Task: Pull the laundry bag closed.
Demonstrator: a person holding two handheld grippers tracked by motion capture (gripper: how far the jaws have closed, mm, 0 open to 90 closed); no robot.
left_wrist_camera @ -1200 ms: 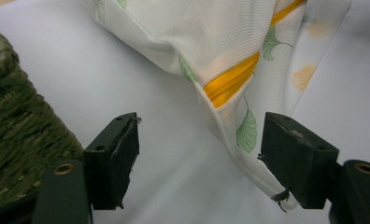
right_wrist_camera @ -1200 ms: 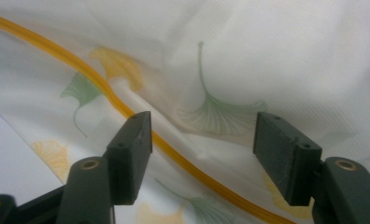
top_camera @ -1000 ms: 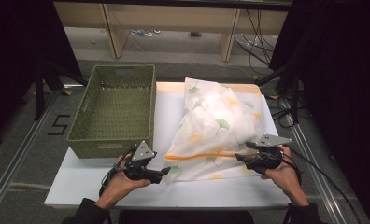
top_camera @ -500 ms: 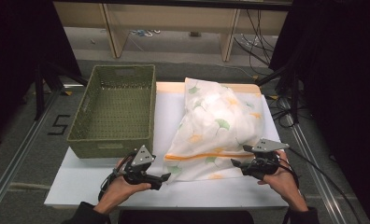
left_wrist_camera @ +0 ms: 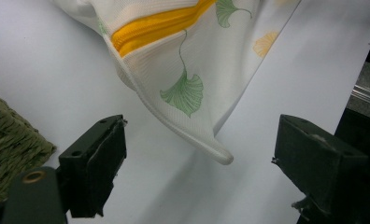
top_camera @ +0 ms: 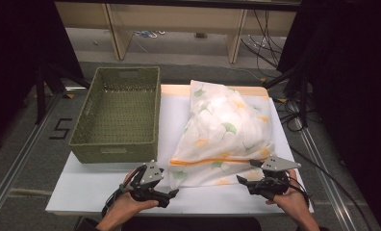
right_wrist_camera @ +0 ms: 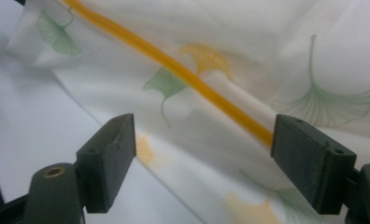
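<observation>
A white mesh bag (top_camera: 227, 130) printed with green and yellow ginkgo leaves lies on the white table (top_camera: 82, 187), its orange zipper (top_camera: 212, 160) running across its near end. My left gripper (top_camera: 169, 198) is by the bag's near left corner. In the left gripper view the jaws of the left gripper (left_wrist_camera: 199, 140) stand open around that corner of the bag (left_wrist_camera: 183, 56) without touching it. My right gripper (top_camera: 244, 184) is at the near right edge. The right gripper (right_wrist_camera: 204, 135) is open, with the bag (right_wrist_camera: 248, 56) and zipper (right_wrist_camera: 174, 65) just beyond it. Both pairs of jaws have just been opening.
A green woven basket (top_camera: 116, 149) stands on the table's left side, close to the left gripper; its corner (left_wrist_camera: 10, 140) is beside the left jaw. Bare table runs along the near edge. Metal rails and cables lie on the floor around the table.
Both grippers have drawn back toward the near edge of the table, away from the bag's near end, and their jaws stand wider. The bag has stayed in place.
</observation>
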